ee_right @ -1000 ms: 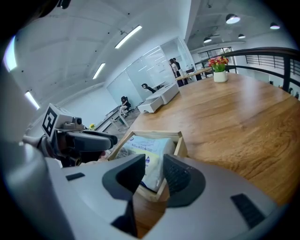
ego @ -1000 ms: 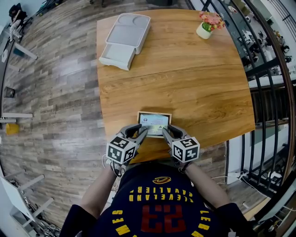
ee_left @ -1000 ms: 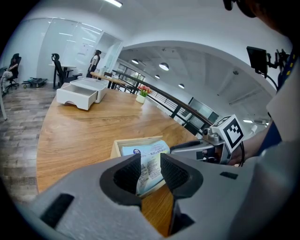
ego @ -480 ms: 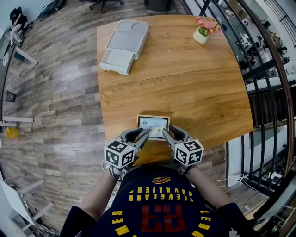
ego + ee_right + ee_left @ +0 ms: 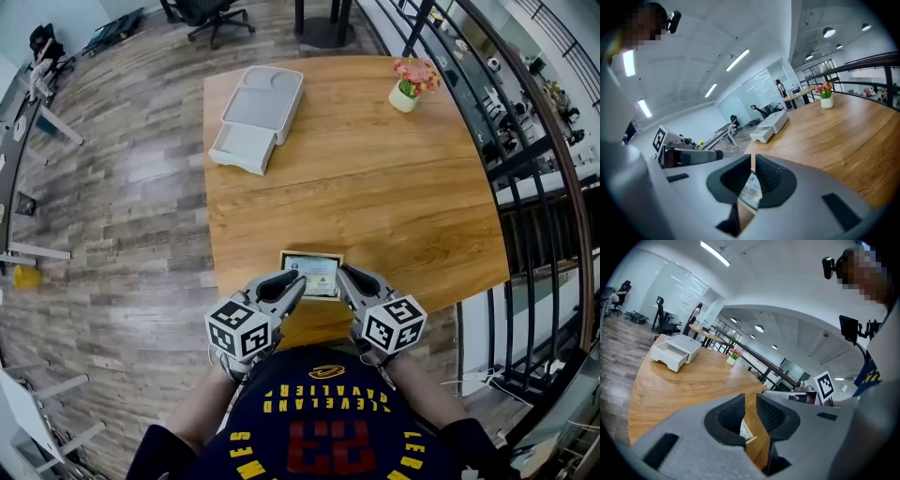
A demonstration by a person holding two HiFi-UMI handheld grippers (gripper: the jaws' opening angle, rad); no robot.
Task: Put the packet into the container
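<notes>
1. My left gripper (image 5: pixel 297 280) is at 11 o'clock, just in front of my chest. Its jaws have just been closing and now stand close together, with the left edge of the packet (image 5: pixel 313 273) low between the pads. As far as I can see, they pinch it.
2. My right gripper (image 5: pixel 343 275) is at 1 o'clock, level with the left one. Its jaws have also just been closing. They are nearly together and clamped on the packet's right edge, whose printed face shows in the narrow gap.
3. The packet is a flat pale card with a tan border. It is at 12 o'clock between my two grippers, over the near edge of the wooden table (image 5: pixel 403 216). It is not yet in the container.
4. The container (image 5: pixel 255 114) sits at 11 o'clock, near the far left corner of the table and well apart from the packet.
   - It is a pale grey box with a shallow tray on top, divided into compartments.
   - A drawer-like lower section juts out on its near side, with the mouth facing up.
   - I cannot make out anything lying in either part.
5. A small white pot of pink flowers (image 5: pixel 409 86) stands at 1 o'clock, near the far right corner.
6. Beyond the table, an office chair (image 5: pixel 208 11) stands on the plank floor (image 5: pixel 122 206) at 11 o'clock. A dark railing (image 5: pixel 530 178) runs along 3 o'clock.
</notes>
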